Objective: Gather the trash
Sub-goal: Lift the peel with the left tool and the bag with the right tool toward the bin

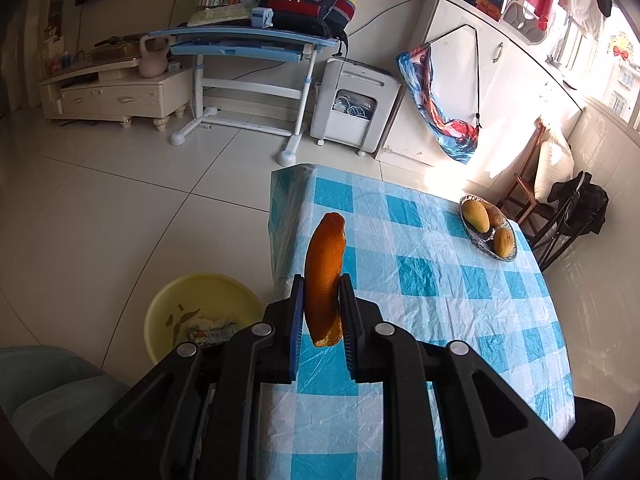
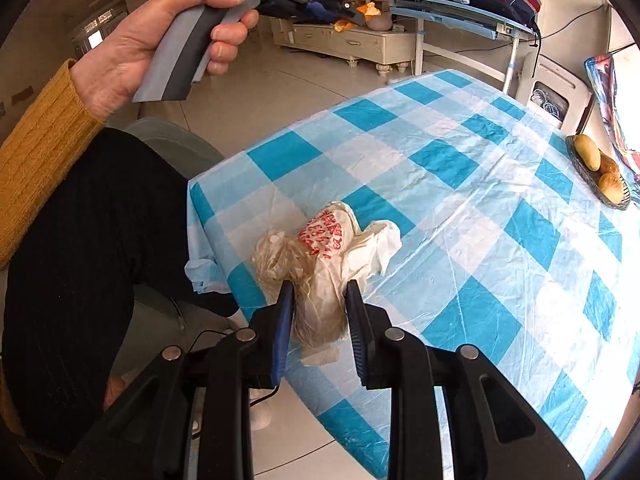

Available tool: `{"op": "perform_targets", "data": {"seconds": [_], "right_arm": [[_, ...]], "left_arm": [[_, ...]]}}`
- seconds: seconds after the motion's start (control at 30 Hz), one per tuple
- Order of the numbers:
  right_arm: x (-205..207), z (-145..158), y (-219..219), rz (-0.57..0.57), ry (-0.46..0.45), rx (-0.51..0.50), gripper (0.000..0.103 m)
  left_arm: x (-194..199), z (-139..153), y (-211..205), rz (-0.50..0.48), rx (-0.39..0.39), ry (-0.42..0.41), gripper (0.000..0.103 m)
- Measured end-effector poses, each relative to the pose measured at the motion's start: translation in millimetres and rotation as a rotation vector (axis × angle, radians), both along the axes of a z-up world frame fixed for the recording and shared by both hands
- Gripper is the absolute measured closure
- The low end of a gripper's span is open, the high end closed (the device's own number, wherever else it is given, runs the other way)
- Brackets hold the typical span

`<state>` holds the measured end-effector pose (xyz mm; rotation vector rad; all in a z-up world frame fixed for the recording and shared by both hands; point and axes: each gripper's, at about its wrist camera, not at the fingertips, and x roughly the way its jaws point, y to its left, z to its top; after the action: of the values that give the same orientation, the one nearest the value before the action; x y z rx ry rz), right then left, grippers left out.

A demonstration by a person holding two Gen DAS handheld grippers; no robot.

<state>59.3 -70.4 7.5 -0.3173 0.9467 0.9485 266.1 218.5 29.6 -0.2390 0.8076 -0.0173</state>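
My left gripper [image 1: 320,286] is shut on a curved orange peel [image 1: 326,264] and holds it in the air above the left edge of the blue-checked table [image 1: 440,280]. The right wrist view shows the same gripper [image 2: 352,14] raised high at the top, with the peel [image 2: 370,9] in it. My right gripper [image 2: 319,292] is around a crumpled white plastic bag with red print [image 2: 328,248] that lies near the table's near corner. Its fingers sit on either side of the bag and press its lower part.
A yellow basin [image 1: 200,312] with scraps in it stands on the floor left of the table. A bowl of fruit [image 1: 488,226] sits at the table's far right; it also shows in the right wrist view [image 2: 600,168]. A grey chair [image 1: 52,392] is at the near left.
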Motion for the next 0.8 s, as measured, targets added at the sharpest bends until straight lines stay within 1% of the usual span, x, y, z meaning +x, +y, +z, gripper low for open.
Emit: {"op": "perform_targets", "data": {"seconds": [0.07,0.13,0.23,0.3,0.4,0.57,0.67,0.8], "right_arm": [[-21,4,-1,0.050,0.040,0.013,0.076],[-35,10,-1,0.074,0.076,0.051,0.076],[-37,28,-5,0.044,0.070,0.111,0.076],[-27,41,-9,0.017,0.062,0.165,0.076],[-8,48,-6,-0.017,0.019,0.184,0.076],[20,48,-2,-0.068,-0.016,0.236,0.075],[36,47,-2,-0.089,-0.023,0.259,0.075],[57,48,5,-0.103,-0.056,0.267,0.074]], "left_arm": [[-2,-1,0,0.003,-0.013,0.001,0.086],[-5,-2,1,0.006,-0.020,-0.002,0.086],[-11,-2,1,0.016,-0.028,-0.008,0.086],[-15,-2,2,0.030,-0.027,-0.014,0.086],[-17,-5,6,0.060,-0.011,-0.013,0.086],[-14,-8,15,0.112,-0.008,-0.010,0.086],[-12,-6,19,0.140,-0.008,-0.028,0.086],[-12,-2,26,0.172,-0.006,-0.052,0.086]]}}
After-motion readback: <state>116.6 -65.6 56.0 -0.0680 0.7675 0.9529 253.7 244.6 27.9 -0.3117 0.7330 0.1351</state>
